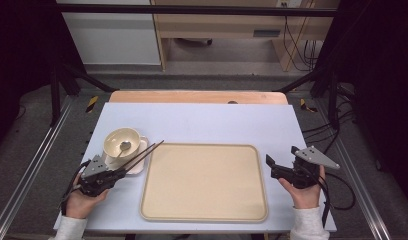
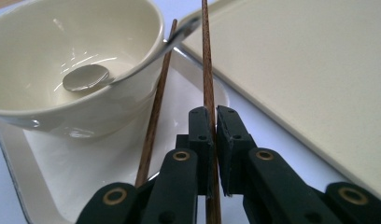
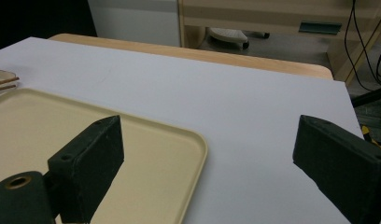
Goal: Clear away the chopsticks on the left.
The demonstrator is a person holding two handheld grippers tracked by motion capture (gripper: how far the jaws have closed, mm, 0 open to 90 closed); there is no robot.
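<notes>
left claw [image 2: 215, 140]: clamped on one chopstick [image 2: 208, 84], just left of the tray [image 1: 204, 182] | second chopstick [image 2: 156, 112]: seemingly loose beside the bowl [image 1: 121, 142] | right claw [image 3: 216, 172]: open, over the tray's right edge

Beige tray [image 1: 204, 185] lies flat at the middle of the table [image 1: 202, 122], bare. Cream bowl [image 1: 122, 141] sits on a white square plate [image 1: 137, 167] just left of the tray. Metal spoon [image 1: 125, 146] rests in the bowl, handle over the rim.
</notes>
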